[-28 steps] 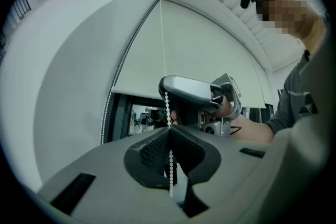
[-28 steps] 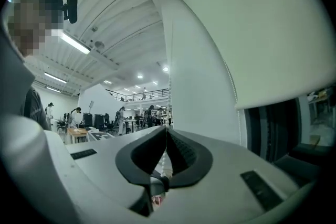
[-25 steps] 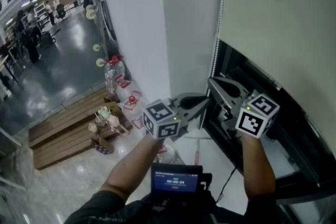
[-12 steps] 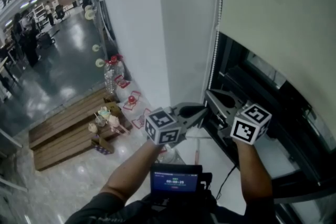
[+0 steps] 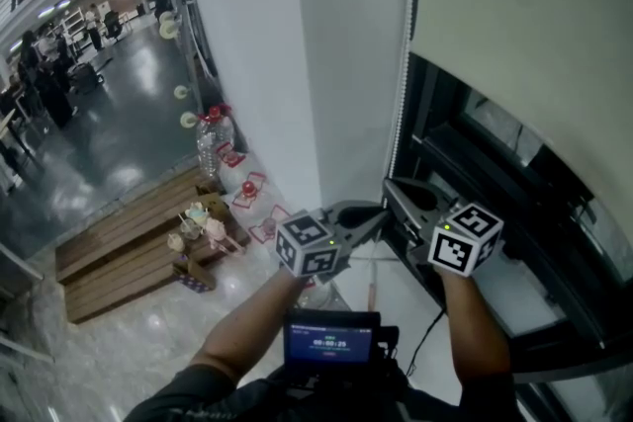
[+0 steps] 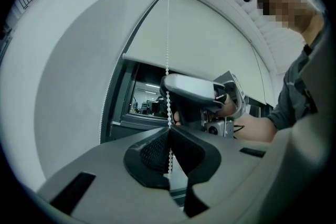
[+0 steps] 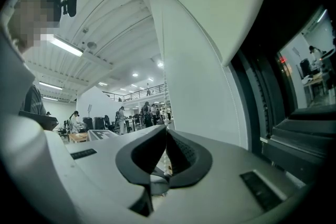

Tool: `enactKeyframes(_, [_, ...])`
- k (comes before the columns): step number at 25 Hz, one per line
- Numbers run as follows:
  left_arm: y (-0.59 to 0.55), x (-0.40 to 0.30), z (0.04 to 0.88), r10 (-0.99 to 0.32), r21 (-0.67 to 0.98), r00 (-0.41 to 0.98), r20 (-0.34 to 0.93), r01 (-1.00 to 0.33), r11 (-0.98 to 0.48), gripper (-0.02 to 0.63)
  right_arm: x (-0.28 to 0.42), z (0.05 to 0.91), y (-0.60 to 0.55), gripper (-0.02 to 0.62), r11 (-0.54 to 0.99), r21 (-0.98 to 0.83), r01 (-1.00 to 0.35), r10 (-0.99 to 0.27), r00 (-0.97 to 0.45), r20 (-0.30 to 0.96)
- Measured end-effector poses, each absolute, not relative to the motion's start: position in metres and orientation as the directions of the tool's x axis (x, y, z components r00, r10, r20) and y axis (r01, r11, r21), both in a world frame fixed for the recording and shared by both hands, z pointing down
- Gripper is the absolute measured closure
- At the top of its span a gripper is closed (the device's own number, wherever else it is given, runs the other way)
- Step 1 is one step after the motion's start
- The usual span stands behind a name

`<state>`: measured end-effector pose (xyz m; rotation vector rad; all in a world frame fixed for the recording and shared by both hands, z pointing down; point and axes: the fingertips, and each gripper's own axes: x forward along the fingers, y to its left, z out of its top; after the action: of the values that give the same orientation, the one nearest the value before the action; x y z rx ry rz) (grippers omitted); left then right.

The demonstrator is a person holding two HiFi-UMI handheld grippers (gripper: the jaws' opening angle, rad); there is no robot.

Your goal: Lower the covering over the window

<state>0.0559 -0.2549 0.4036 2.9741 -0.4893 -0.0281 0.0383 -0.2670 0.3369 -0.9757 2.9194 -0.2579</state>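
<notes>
Item, left gripper [image 5: 379,215]: we record its jaws pressed together on the white bead chain [image 5: 403,94], which drops straight down beside the white wall [image 5: 257,44] and passes between the pads at the tip. Item, right gripper [image 5: 392,189]: its jaws are likewise clamped on the same chain, just above the left one, and the two tips sit close together at the side of the window frame [image 5: 495,183]. Item, roller blind [image 5: 514,5]: we find it pale and partly down, its bottom edge crossing above both grippers, with the dark frame exposed below it.
</notes>
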Motion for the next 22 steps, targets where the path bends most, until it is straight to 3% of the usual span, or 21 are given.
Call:
enactKeyframes(5, [-0.254, 0.047, 0.4, -0.331, 0.115, 0.944, -0.005, -0.328, -0.938, 0.6, 0.039, 0.336, -0.266, 0.592, 0.784, -0.185, -0.593, -0.603, -0.797, -0.003])
enactKeyframes(8, [-0.245, 0.038, 0.396, -0.311, 0.111, 0.95, -0.013, -0.308, -0.945, 0.518, 0.038, 0.335, -0.266, 0.592, 0.792, -0.184, -0.582, -0.594, -0.804, -0.014])
enactKeyframes(15, [-0.26, 0.01, 0.333, -0.402, 0.106, 0.907, -0.127, -0.391, -0.914, 0.518, 0.037, 0.335, -0.265, 0.592, 0.801, -0.189, -0.569, -0.582, -0.813, -0.022])
enactKeyframes(18, [-0.263, 0.014, 0.287, -0.373, 0.068, 0.912, -0.172, -0.367, -0.928, 0.518, 0.033, 0.335, -0.264, 0.592, 0.804, -0.189, -0.564, -0.577, -0.817, -0.018])
enactKeyframes(22, [-0.268, 0.033, 0.259, -0.341, 0.025, 0.93, -0.135, -0.341, -0.94, 0.518, 0.031, 0.336, -0.262, 0.592, 0.809, -0.183, -0.558, -0.571, -0.821, -0.024])
